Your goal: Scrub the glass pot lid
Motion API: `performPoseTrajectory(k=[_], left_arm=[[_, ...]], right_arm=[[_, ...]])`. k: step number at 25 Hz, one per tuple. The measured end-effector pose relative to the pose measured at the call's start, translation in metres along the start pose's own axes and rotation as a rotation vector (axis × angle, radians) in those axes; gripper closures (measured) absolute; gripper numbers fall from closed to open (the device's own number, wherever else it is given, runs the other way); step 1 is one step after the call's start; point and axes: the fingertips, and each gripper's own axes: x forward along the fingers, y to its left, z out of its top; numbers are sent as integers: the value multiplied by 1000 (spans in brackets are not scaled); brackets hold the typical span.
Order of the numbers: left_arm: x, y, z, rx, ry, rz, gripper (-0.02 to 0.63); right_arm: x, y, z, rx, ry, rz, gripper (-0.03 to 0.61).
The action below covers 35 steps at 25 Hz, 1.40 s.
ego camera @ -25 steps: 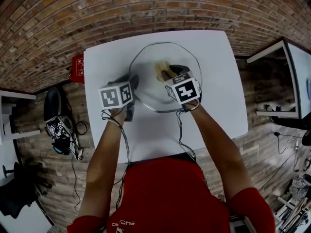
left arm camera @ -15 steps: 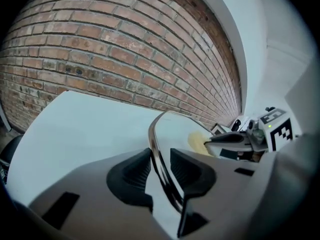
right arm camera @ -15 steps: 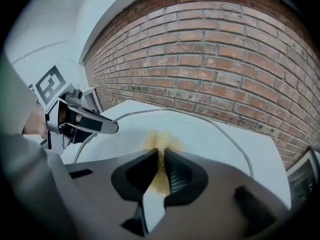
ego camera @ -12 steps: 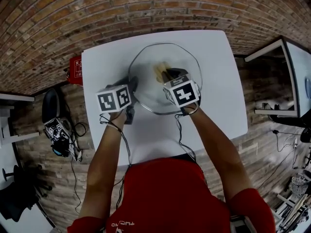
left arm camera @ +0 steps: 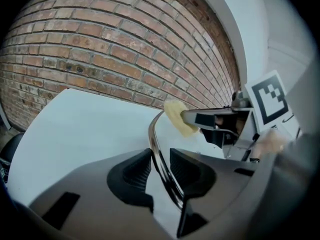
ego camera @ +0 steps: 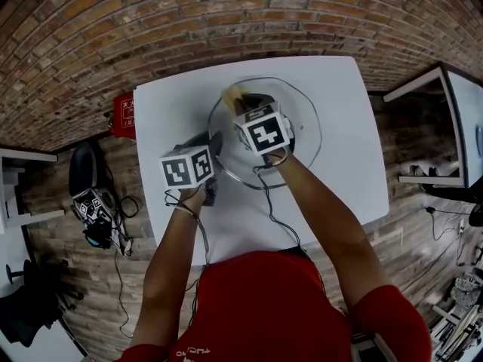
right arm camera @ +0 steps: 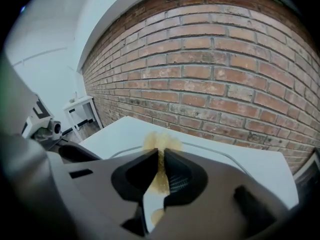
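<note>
Far left, at the table's 9 o'clock: red box (ego camera: 123,115) on the brick floor against the table edge. Below it, a black device with square markers (ego camera: 94,206) and loose cables.

White table (ego camera: 339,172) fills the middle, brick wall behind it at 12 o'clock.

Left gripper (ego camera: 213,145), marker cube toward the person, sits at about 8 o'clock on the glass pot lid (ego camera: 302,115). In the left gripper view this gripper (left arm camera: 160,166) has the lid's metal rim (left arm camera: 152,134) running straight up between its jaws. The jaws are closing, about half apart, and the pads look to be up against the rim on both sides. The rim curves away toward 12 o'clock.

The lid lies on the table, at 12 o'clock from the person and a little left of table centre. It is clear glass with a thin metal edge.

Yellow sponge (ego camera: 232,95) is over the lid near its 11 o'clock rim. From the left gripper view the sponge (left arm camera: 177,118) sticks out of the other gripper's tips, right beside the rim.

Right gripper (ego camera: 245,102) reaches in over the lid from 5 o'clock. In the right gripper view its jaws (right arm camera: 161,171) are nearly together, pinching the sponge (right arm camera: 161,141) flat between the pads, with a tuft bulging out past the tips.

Far right, at 3 o'clock: white desk (ego camera: 453,127), well apart from the table.
</note>
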Motion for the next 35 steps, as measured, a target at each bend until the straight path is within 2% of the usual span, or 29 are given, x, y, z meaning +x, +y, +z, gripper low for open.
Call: performPoseTrajectory(k=[2, 6, 13, 17, 20, 23, 27, 30, 35], left_arm=[[0, 0, -1, 2, 4, -1, 489], [1, 0, 1, 8, 8, -3, 489], [0, 2, 2, 4, 6, -10, 489], [0, 1, 1, 10, 10, -11, 489], [-1, 2, 0, 11, 12, -10, 489], [-2, 2, -1, 9, 11, -10, 489], [-2, 1, -1, 11, 10, -9, 489], [-2, 1, -2, 15, 10, -8, 489], [-2, 2, -1, 18, 12, -10, 489]], right_arm=[[8, -2, -1, -11, 10, -7, 526], [7, -31, -14, -21, 45, -81, 526], [-24, -107, -43, 23, 90, -241, 526], [-40, -123, -50, 45, 88, -286, 526], [-47, -95, -41, 55, 57, -242, 526], [-44, -37, -29, 81, 13, -120, 526], [-36, 40, -28, 70, 22, 20, 527], [-27, 61, -45, 32, 78, 35, 526], [-27, 42, -64, 13, 147, -16, 526]])
